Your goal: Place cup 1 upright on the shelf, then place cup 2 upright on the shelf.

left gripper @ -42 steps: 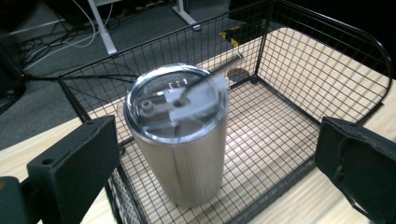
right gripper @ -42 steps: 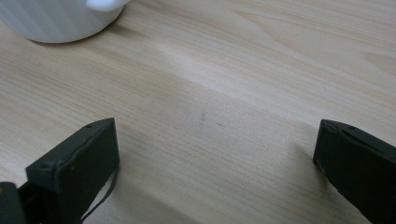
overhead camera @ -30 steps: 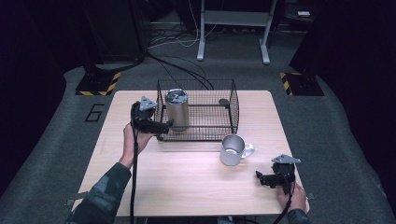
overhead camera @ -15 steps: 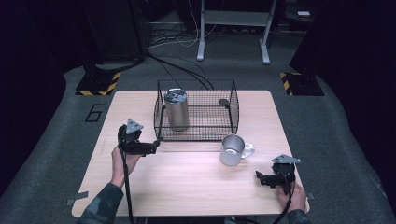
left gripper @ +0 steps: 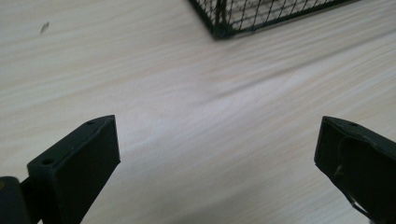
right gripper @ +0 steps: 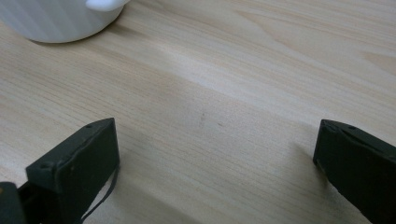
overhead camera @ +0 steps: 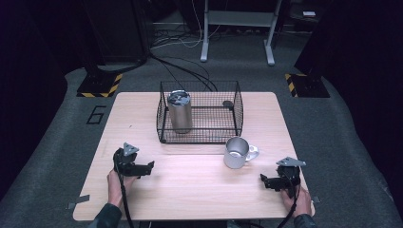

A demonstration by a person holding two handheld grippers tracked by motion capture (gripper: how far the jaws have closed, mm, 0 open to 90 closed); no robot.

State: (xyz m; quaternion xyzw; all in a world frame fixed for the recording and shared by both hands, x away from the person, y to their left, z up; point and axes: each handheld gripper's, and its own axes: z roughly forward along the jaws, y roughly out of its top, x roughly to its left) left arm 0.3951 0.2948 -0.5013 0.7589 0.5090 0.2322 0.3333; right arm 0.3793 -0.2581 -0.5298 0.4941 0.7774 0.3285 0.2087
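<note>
**Q:** so where's everything sitting rn?

**Me:** Both my tongs are low over the table, near its front edge. My left gripper is by the front-left corner, jaws spread wide, nothing between them. My right gripper is by the front-right corner, jaws also wide apart and empty.

**Q:** and the cups?

**Me:** The steel tumbler stands upright in the left end of the wire basket toward the back edge. The metal mug stands just in front of the basket's right corner, near my right gripper.
</note>
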